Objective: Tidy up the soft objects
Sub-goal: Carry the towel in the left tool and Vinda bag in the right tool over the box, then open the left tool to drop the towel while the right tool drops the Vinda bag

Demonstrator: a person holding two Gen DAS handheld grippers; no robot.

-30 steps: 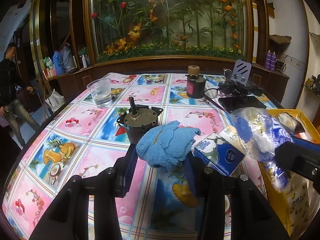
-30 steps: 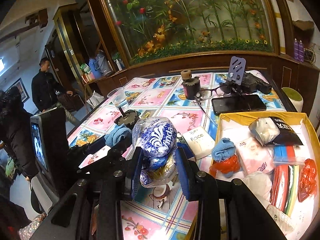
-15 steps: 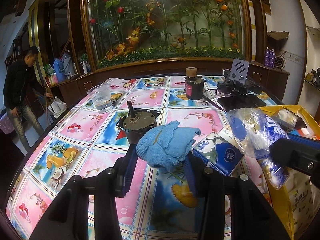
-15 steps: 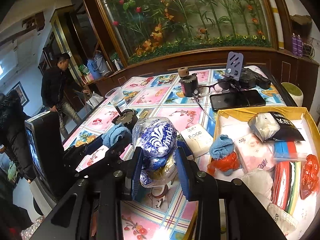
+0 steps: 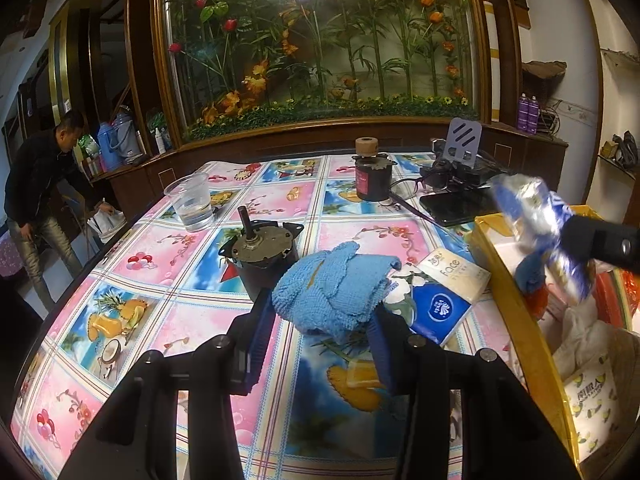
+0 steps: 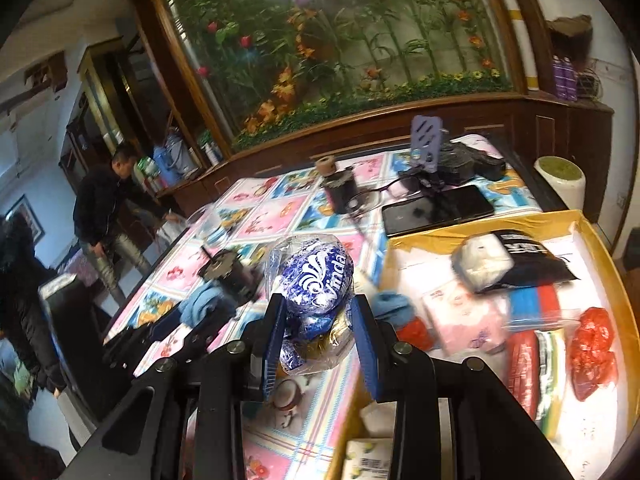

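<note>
My left gripper [image 5: 320, 312] is shut on a blue knitted cloth [image 5: 332, 288] and holds it just above the tablecloth. My right gripper [image 6: 318, 320] is shut on a clear bag of blue Vinda tissue packs [image 6: 316, 280], held in the air at the left edge of the yellow box [image 6: 404, 240]. The bag also shows in the left wrist view [image 5: 536, 220], over the yellow box [image 5: 516, 300]. The box holds several soft things: a blue cloth [image 6: 390, 306], a pink tissue pack [image 6: 464, 316], red bags [image 6: 592, 344].
A tissue pack [image 5: 436, 292] lies right of the cloth. A dark motor [image 5: 264, 256] stands just behind it. A plastic cup [image 5: 192, 204], a dark jar [image 5: 372, 180], glasses [image 5: 416, 188] and a phone [image 5: 456, 204] sit farther back. A man [image 5: 40, 184] stands at the left.
My right gripper has swung right and up with the tissue bag, toward the yellow box. My left gripper keeps the cloth in about the same place.
</note>
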